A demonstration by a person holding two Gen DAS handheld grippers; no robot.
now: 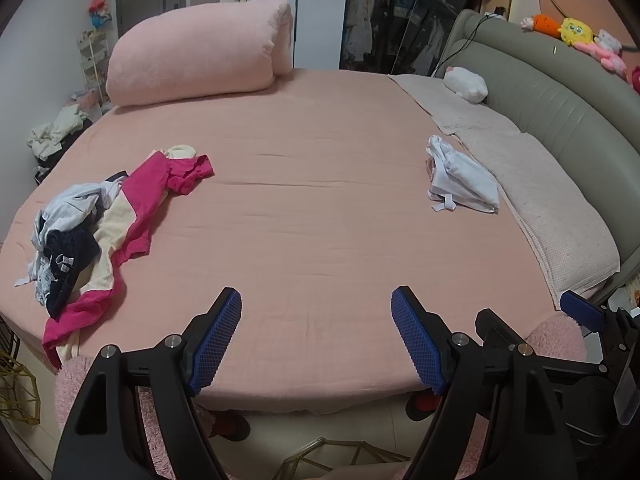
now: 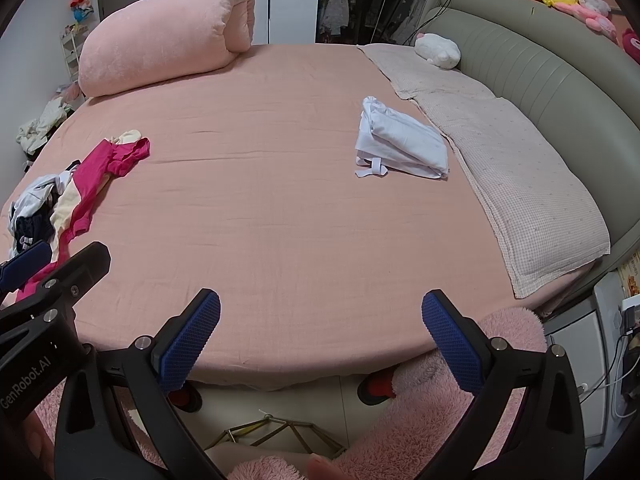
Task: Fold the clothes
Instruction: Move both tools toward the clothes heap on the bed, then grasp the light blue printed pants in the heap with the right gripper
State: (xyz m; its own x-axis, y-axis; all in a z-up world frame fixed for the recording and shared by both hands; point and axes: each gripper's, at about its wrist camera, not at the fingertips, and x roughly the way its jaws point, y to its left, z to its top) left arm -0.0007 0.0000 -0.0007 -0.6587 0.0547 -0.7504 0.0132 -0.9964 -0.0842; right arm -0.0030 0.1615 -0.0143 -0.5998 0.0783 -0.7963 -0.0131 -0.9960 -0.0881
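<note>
Both tools hang over the near edge of the round bed (image 1: 320, 208), side by side and aimed across the pink sheet. The left tool (image 1: 316, 336) has its blue pads spread wide with nothing between them, and the right tool (image 2: 320, 336) is parted just the same and holds nothing.

The clothes lie in two lots. A loose heap (image 1: 76, 240) sits at the bed's left edge: a magenta garment (image 1: 148, 196) stretched lengthwise from the near-left rim toward the bed's middle, cream cloth under it, and a tangle of pale blue and navy pieces on its left. A white garment (image 2: 400, 140), already squared into a neat fold (one strap trails out at its near end), rests on the right side just beside the checked pillows (image 2: 516, 176) along the grey headboard (image 1: 560, 108).

The heap lies forward and to the left of both tools, so the left one is plainly nearer; in the right wrist view it stands between the right tool and the heap. The magenta piece's long axis runs roughly away from the tools, slanting rightward at its far end, where a ruffled hem (image 1: 192, 170) points at the open middle of the sheet.

With one piece folded and others rumpled, the job reads as partway along.
</note>
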